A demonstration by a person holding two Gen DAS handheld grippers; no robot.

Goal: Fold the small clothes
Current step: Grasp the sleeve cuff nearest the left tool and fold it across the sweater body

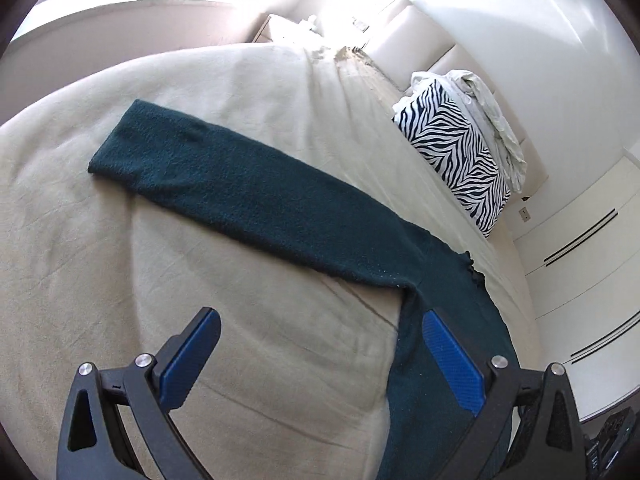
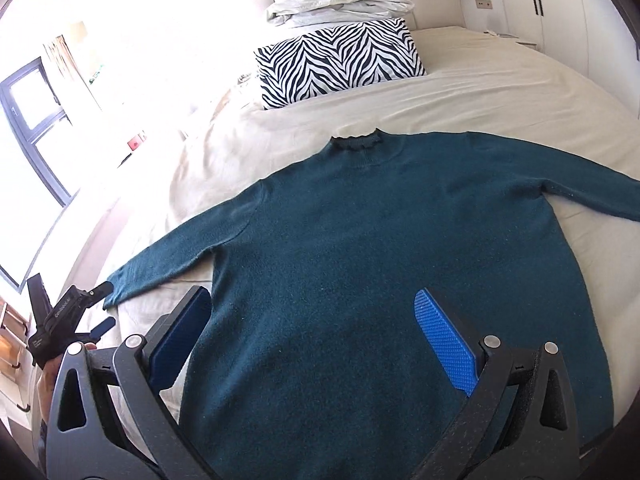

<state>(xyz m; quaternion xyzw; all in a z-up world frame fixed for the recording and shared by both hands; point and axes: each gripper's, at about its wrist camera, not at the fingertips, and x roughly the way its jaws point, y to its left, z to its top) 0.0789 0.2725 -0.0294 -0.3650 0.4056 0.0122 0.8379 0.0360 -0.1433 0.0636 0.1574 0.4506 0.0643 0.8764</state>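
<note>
A dark teal knit sweater (image 2: 360, 248) lies flat on the beige bed, collar toward the pillows and both sleeves spread out. In the left wrist view one sleeve (image 1: 224, 176) stretches across the sheet to the upper left. My left gripper (image 1: 320, 324) is open and empty, hovering over the sheet by the sweater's armpit. It also shows at the left edge of the right wrist view (image 2: 102, 308), beside the sleeve cuff. My right gripper (image 2: 316, 312) is open and empty above the sweater's lower body.
A zebra-print pillow (image 2: 340, 60) and crumpled white bedding (image 2: 340, 4) lie at the padded headboard. The beige bedsheet (image 1: 120, 280) has wrinkles. White wardrobe doors (image 1: 580, 248) stand beside the bed. A window (image 2: 36, 128) is at the left.
</note>
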